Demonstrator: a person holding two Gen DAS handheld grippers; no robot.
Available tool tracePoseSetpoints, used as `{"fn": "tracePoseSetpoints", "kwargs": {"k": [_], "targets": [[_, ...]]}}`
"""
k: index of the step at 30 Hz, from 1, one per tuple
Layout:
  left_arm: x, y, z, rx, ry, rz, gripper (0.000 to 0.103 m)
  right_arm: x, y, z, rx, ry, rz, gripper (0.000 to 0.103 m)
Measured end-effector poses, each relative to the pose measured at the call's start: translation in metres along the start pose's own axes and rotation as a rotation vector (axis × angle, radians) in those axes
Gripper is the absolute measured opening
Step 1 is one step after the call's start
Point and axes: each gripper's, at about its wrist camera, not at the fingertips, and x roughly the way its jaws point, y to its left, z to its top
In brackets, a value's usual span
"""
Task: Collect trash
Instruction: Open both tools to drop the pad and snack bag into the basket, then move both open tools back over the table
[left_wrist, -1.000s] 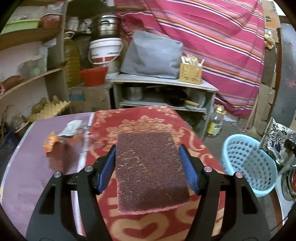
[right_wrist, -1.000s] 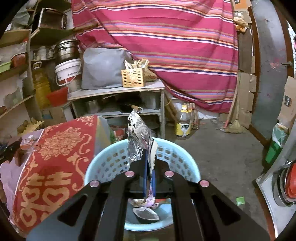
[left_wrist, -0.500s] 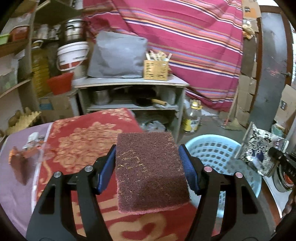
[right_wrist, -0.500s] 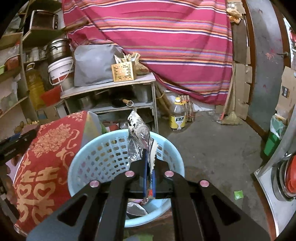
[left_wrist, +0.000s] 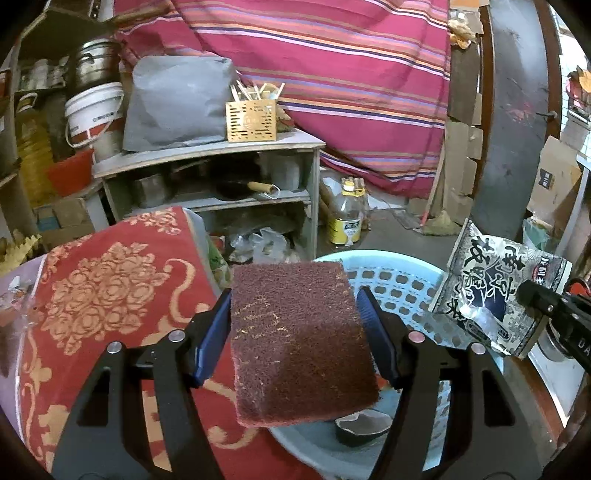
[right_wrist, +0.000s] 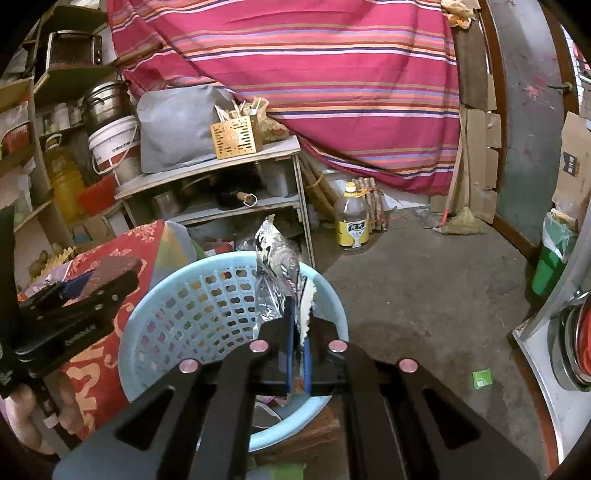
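Note:
My left gripper (left_wrist: 295, 325) is shut on a dark red scouring pad (left_wrist: 299, 339) and holds it over the near left rim of the light blue basket (left_wrist: 402, 284). My right gripper (right_wrist: 298, 325) is shut on a crumpled silver snack wrapper (right_wrist: 275, 266) above the same basket (right_wrist: 207, 306). The wrapper also shows in the left wrist view (left_wrist: 495, 291) at the right, over the basket's rim. Some trash lies in the basket's bottom (left_wrist: 362, 428). The left gripper with the pad shows in the right wrist view (right_wrist: 92, 280).
A table with a red patterned cloth (left_wrist: 107, 295) stands left of the basket. Behind are a grey shelf unit (left_wrist: 207, 162) with pans, a yellow holder (left_wrist: 251, 118), buckets, and an oil bottle (left_wrist: 347, 218) on the floor. A striped cloth hangs at the back.
My left gripper has swung right with the pad, from over the table to over the basket's rim. My right gripper has shifted slightly and still holds the wrapper above the basket.

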Motion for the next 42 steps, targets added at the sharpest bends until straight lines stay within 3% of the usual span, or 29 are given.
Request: {"fn": "tracePoseSetpoints", "kwargs": {"k": [3,7,16,25,26,27,29,32,35,38,42], "targets": [[0.005,-0.002,-0.001,-0.014,0.011,-0.014,0.081,0.002,-0.004,0.000,0.011,0.005,-0.002,0.004],[0.004,-0.001,-0.001,-0.018,0.010,-0.017,0.083,0.002,-0.003,0.001,0.014,0.004,-0.002,0.004],[-0.035,0.040,0.000,-0.047,-0.078,0.130,0.097,0.003,0.023,0.004,-0.032,0.004,0.022,0.004],[-0.073,0.107,-0.005,-0.112,-0.093,0.238,0.097,0.022,0.057,-0.001,-0.096,0.058,-0.010,0.008],[-0.081,0.118,-0.005,-0.129,-0.100,0.250,0.097,0.025,0.061,-0.001,-0.096,0.068,-0.027,0.014],[-0.086,0.126,-0.005,-0.140,-0.104,0.256,0.097,0.027,0.064,-0.002,-0.098,0.073,-0.036,0.038],[-0.099,0.145,-0.007,-0.162,-0.112,0.273,0.098,0.027,0.069,-0.002,-0.102,0.060,-0.061,0.066],[-0.114,0.167,-0.011,-0.186,-0.122,0.297,0.098,0.023,0.077,-0.002,-0.118,0.056,-0.090,0.067],[-0.125,0.185,-0.016,-0.200,-0.128,0.315,0.098,0.013,0.086,0.000,-0.129,0.027,-0.111,0.075],[-0.138,0.203,-0.019,-0.206,-0.131,0.343,0.098,-0.001,0.097,0.005,-0.114,-0.008,-0.077,0.082],[-0.153,0.223,-0.026,-0.218,-0.142,0.383,0.098,-0.016,0.126,0.011,-0.119,-0.047,-0.007,0.083]]}}
